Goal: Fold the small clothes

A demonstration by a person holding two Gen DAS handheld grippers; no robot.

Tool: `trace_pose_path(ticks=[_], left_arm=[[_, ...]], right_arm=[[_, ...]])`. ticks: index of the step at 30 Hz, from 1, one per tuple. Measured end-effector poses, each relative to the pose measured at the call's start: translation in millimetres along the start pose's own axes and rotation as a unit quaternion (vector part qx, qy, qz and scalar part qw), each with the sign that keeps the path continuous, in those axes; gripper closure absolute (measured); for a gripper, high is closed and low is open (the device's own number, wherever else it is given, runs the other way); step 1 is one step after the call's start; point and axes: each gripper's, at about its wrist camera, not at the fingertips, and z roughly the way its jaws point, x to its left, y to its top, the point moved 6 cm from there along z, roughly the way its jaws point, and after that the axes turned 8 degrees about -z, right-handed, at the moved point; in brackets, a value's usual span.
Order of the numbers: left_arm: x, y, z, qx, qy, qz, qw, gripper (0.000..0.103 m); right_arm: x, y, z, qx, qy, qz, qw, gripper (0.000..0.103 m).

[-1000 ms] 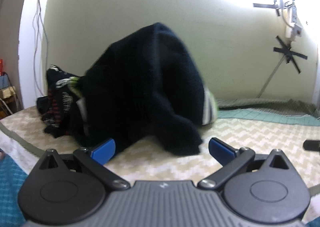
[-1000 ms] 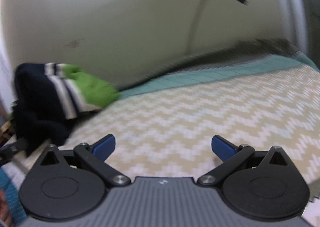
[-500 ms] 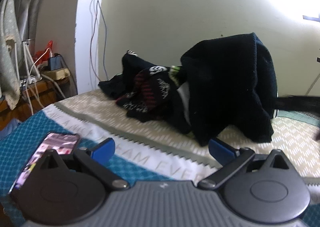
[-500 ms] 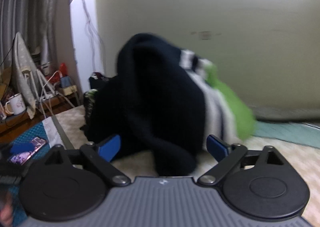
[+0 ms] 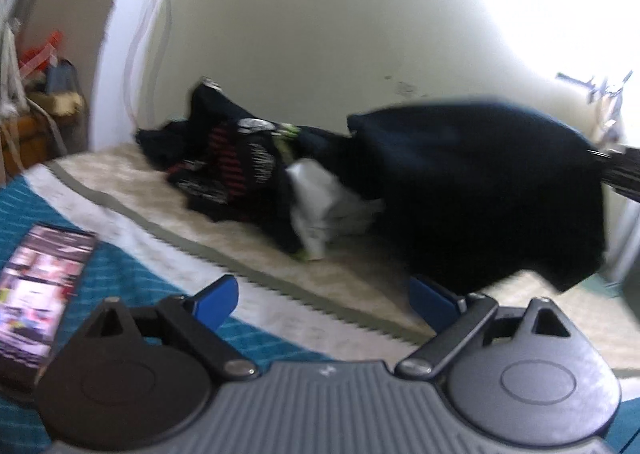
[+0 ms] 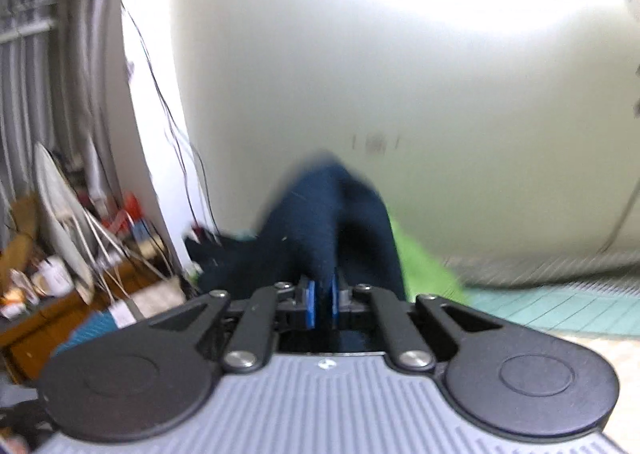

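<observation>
A dark navy garment (image 5: 480,190) hangs lifted above the bed at the right of the left wrist view, held at its right edge by my right gripper (image 5: 624,170). In the right wrist view my right gripper (image 6: 321,304) is shut on the navy garment (image 6: 328,226), with green fabric (image 6: 424,270) behind it. My left gripper (image 5: 324,298) is open and empty, low over the bed in front of the garment. A pile of dark clothes (image 5: 228,158) with red and white print and a white piece (image 5: 320,198) lies by the wall.
A phone (image 5: 36,290) with a lit screen lies on the teal blanket (image 5: 120,278) at the left. The bed has a cream zigzag cover (image 5: 360,278). A cluttered wooden side table (image 6: 52,294) with cables stands to the left. A pale wall (image 5: 320,34) is close behind.
My right gripper has shut on the navy garment and lifted it up and to the right. The left gripper stays open and has shifted slightly.
</observation>
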Motion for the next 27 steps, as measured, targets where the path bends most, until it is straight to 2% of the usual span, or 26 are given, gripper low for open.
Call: trace_pose_path(ticks=[2,4,6,8,11,13,14,15,16,17,19,21,22,26,27], left_arm=[[-2.8,2.0,1.4,0.013,-0.036,-0.021,0.9991,0.009],[-5.2,2.3,5.3,0.031,-0.072,-0.04,0.9961,0.009],[-10.5,1.0,10.5,0.046,-0.096,-0.048,0.9931,0.008],[-20.1,-1.8,19.6,0.059,-0.105,-0.041,0.9918,0.007],[-38.8,-6.0,37.9,0.077,-0.106,-0.02,0.9912,0.007],[-49.6,-6.0,47.1,0.086,-0.108,-0.011,0.9904,0.007],[-54.8,-7.1,52.5,0.09,-0.11,-0.01,0.9898,0.007],[-59.2,-8.0,56.5,0.094,-0.111,-0.008,0.9894,0.007],[-63.4,-9.6,59.4,0.095,-0.111,-0.005,0.9893,0.007],[-66.5,-10.7,59.4,0.095,-0.11,0.0,0.9894,0.007],[-69.5,-13.5,57.0,0.089,-0.105,0.014,0.9904,0.006],[-66.3,-16.8,52.3,0.081,-0.094,0.024,0.992,0.006],[-62.9,-18.4,50.8,0.077,-0.084,0.028,0.9931,0.006],[-43.6,-18.3,43.2,0.055,-0.032,0.049,0.9968,0.006],[-39.4,-16.6,40.4,0.048,-0.023,0.052,0.9972,0.006]], right_arm=[[-4.5,4.1,-47.0,-0.013,0.014,-0.005,1.0,0.103],[-6.5,-3.9,-84.8,-0.006,0.052,-0.009,0.999,0.103],[-3.6,-22.4,-113.3,0.011,0.1,-0.007,0.995,0.103],[5.3,-47.9,-134.4,0.029,0.151,-0.012,0.988,0.103],[7.7,-87.2,-145.4,0.064,0.154,-0.008,0.986,0.102],[-5.4,-101.3,-153.3,0.051,0.125,0.016,0.991,0.1],[-16.7,-105.4,-156.9,0.047,0.102,0.03,0.993,0.081],[-29.4,-107.1,-158.5,0.045,0.066,0.043,0.996,0.049],[-41.1,-105.9,-159.5,0.039,0.024,0.056,0.997,0.032],[-48.9,-102.7,-155.5,0.029,0.002,0.067,0.997,0.021],[-54.3,-88.5,-146.8,0.021,0.003,0.072,0.997,0.024],[-46.8,-69.8,-125.1,0.02,0.001,0.05,0.999,0.029],[-39.3,-60.8,-109.4,0.024,0.001,0.029,0.999,0.03],[8.0,-35.7,-25.2,0.063,0.015,-0.057,0.996,0.046],[21.3,-32.7,-1.2,0.074,0.02,-0.072,0.994,0.046]])
